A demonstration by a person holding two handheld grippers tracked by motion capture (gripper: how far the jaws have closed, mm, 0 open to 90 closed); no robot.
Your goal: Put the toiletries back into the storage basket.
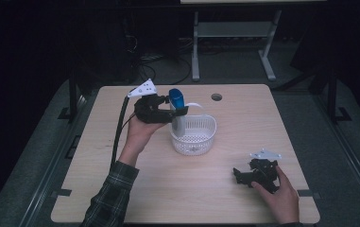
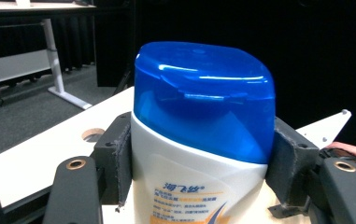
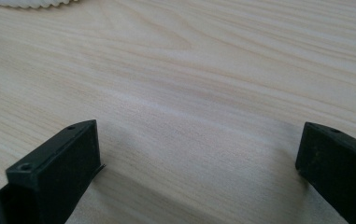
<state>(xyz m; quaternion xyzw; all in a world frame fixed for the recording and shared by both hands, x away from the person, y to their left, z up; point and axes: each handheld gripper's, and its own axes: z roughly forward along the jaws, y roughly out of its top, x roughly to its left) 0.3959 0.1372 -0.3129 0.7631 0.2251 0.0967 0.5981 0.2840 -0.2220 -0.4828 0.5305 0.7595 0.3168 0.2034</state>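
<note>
That shampoo bottle (image 2: 199, 154) looks like smooth, slick plastic, so we're pinching it just under the blue cap (image 2: 203, 93) with our left gripper (image 1: 161, 109), probably right above the white basket (image 1: 194, 135). Our right gripper (image 1: 255, 174) rests on the table (image 1: 244, 118), jaws spread, nothing between them.

Blue Chinese characters, apparently 海飞丝, are printed on the white front of the bottle (image 2: 199, 154); smaller orange lines beneath cannot be read.
</note>
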